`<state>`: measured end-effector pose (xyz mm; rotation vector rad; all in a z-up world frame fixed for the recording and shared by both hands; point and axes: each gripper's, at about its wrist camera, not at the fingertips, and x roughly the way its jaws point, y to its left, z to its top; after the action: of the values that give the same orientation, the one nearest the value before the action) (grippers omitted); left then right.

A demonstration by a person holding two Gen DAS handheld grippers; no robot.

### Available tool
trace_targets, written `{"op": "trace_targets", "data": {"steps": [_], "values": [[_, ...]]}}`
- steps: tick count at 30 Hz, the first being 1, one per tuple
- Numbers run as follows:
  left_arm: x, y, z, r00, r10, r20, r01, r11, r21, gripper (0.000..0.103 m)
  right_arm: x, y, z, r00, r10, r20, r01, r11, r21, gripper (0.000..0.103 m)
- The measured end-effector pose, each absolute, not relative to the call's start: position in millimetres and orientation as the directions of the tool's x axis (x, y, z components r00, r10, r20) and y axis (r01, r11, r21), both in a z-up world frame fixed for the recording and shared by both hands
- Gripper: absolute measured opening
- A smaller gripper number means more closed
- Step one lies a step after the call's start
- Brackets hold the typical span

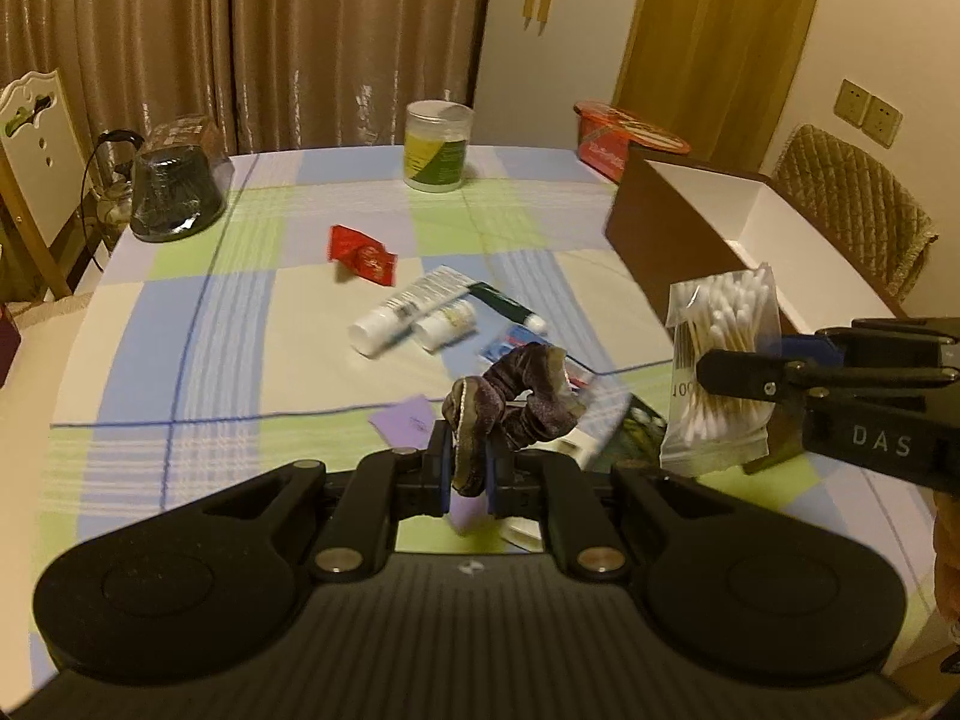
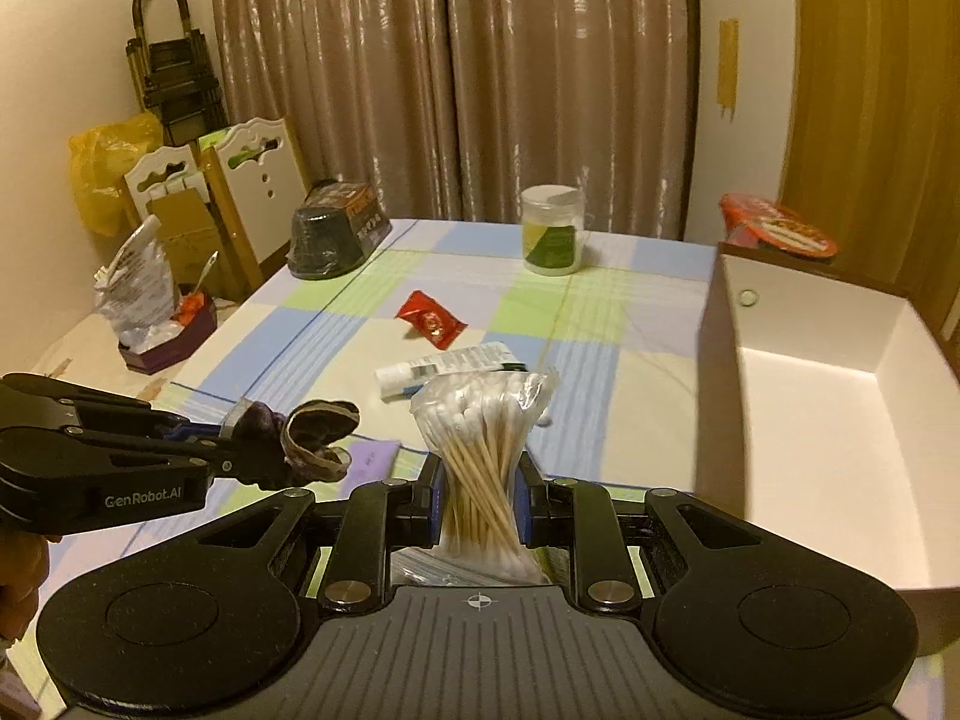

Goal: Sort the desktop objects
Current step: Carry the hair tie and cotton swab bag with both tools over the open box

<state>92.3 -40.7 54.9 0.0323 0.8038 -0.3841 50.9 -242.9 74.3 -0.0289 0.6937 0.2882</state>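
Note:
My left gripper (image 1: 467, 471) is shut on a dark purple velvet scrunchie (image 1: 510, 399) and holds it above the checked tablecloth; it also shows in the right wrist view (image 2: 312, 432). My right gripper (image 2: 479, 504) is shut on a clear bag of cotton swabs (image 2: 480, 438), also lifted; the bag shows at the right of the left wrist view (image 1: 720, 360). An open box with a white inside (image 2: 810, 420) stands just right of the right gripper. White tubes (image 1: 414, 306), a red sachet (image 1: 360, 255) and a purple note (image 1: 405, 420) lie on the table.
A clear jar with a green label (image 1: 438, 147) stands at the table's back. A dark wrapped bowl (image 1: 174, 192) sits back left, a red bowl (image 1: 624, 132) behind the box. Chairs stand at the left (image 2: 252, 192) and right (image 1: 852, 204).

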Motion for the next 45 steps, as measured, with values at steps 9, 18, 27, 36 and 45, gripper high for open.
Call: {"op": "trace_targets", "data": {"steps": [9, 18, 27, 36, 45], "values": [[71, -82, 56, 0.566, -0.418, -0.710, 0.471, 0.871, -0.137, 0.007, 19, -280, 78, 0.757, 0.100, -0.646, -0.124, 0.992, 0.008, 0.021], [56, -109, 57, 0.502, -0.510, -0.699, 0.605, 0.784, -0.138, 0.007, -17, -308, 84, 0.759, -0.037, -0.650, 0.045, 0.999, -0.005, 0.021], [52, -149, 64, 0.458, -0.567, -0.684, 0.679, 0.720, -0.143, 0.007, -20, -352, 105, 0.786, -0.084, -0.613, 0.101, 0.995, -0.007, 0.021], [75, -215, 97, 0.508, -0.592, -0.625, 0.671, 0.728, -0.144, 0.007, 18, -430, 121, 0.812, -0.058, -0.581, 0.074, 0.997, 0.004, 0.021], [126, -302, 101, 0.535, -0.567, -0.626, 0.674, 0.733, -0.088, 0.007, 76, -480, 102, 0.759, 0.007, -0.651, -0.030, 0.999, -0.024, 0.022]]}}
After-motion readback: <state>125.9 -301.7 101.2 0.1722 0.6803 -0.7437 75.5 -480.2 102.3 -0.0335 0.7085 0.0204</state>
